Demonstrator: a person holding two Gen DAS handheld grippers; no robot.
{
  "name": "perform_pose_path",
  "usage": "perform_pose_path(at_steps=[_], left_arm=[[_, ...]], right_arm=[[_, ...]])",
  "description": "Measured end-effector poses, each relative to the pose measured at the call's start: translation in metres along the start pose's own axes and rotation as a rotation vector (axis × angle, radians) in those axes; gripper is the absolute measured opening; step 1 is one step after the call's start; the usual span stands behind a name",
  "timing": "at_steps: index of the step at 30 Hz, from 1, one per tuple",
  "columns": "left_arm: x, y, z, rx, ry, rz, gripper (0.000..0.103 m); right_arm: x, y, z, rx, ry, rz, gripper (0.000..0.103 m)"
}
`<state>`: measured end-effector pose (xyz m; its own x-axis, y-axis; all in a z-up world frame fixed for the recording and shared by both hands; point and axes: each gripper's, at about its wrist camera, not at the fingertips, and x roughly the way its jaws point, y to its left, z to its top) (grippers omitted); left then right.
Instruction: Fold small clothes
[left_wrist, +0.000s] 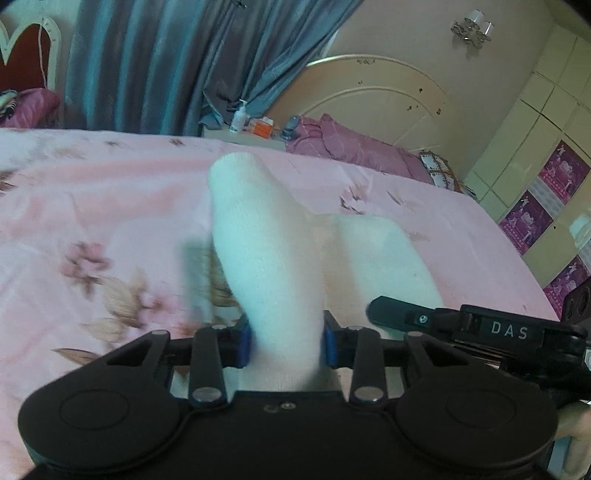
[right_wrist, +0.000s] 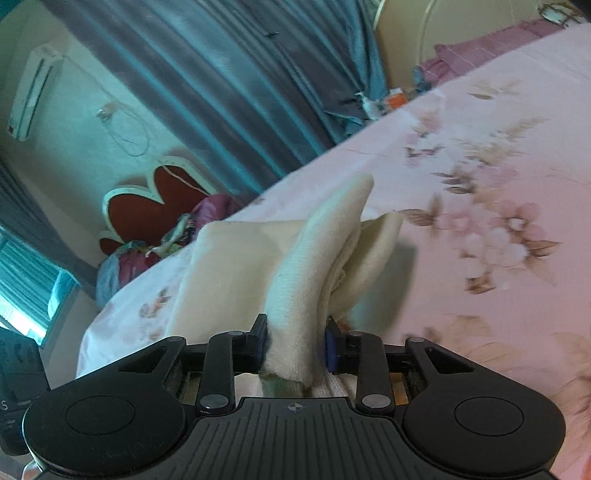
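A small cream-white knit garment is lifted off the pink flowered bedsheet. My left gripper is shut on one bunched end of it, the blue pads pressing both sides. A second fold of the garment runs right toward the black finger of my right gripper. In the right wrist view, my right gripper is shut on another bunched part of the same garment, which stands up in folds above the sheet. The fabric hides the fingertips of both grippers.
A crumpled purple blanket lies by the cream headboard. A bedside stand holds a pump bottle and small boxes. Blue-grey curtains hang behind the bed and a wardrobe stands at right. A hand shows at lower right.
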<state>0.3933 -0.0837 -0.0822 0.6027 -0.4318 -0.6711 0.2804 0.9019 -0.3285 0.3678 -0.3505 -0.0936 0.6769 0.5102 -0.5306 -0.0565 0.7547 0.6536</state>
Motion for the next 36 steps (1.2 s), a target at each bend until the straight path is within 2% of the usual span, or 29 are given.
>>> perform_pose_path(at_steps=[4, 9, 14, 19, 26, 32, 36], left_arm=[[-0.030, 0.030, 0.001, 0.010, -0.024, 0.014, 0.034], [-0.070, 0.086, 0.000, 0.009, -0.047, 0.006, 0.034], [-0.106, 0.149, -0.001, -0.002, -0.061, 0.002, 0.034], [-0.125, 0.207, 0.004, -0.018, -0.051, 0.029, 0.034], [-0.129, 0.266, 0.003, -0.066, -0.052, 0.068, 0.034], [-0.110, 0.295, -0.004, -0.103, -0.043, 0.097, 0.035], [-0.090, 0.314, -0.018, -0.143, -0.007, 0.127, 0.048]], right_arm=[[0.012, 0.039, -0.015, -0.013, 0.000, 0.022, 0.029], [0.040, 0.099, -0.042, -0.011, -0.007, 0.024, 0.029], [0.080, 0.164, -0.070, -0.022, -0.008, 0.025, 0.029], [0.127, 0.206, -0.092, -0.012, 0.012, 0.043, 0.029], [0.188, 0.232, -0.106, -0.033, 0.059, 0.053, 0.029], [0.220, 0.232, -0.117, -0.085, 0.088, 0.021, 0.029], [0.235, 0.209, -0.125, -0.061, 0.122, -0.038, 0.030]])
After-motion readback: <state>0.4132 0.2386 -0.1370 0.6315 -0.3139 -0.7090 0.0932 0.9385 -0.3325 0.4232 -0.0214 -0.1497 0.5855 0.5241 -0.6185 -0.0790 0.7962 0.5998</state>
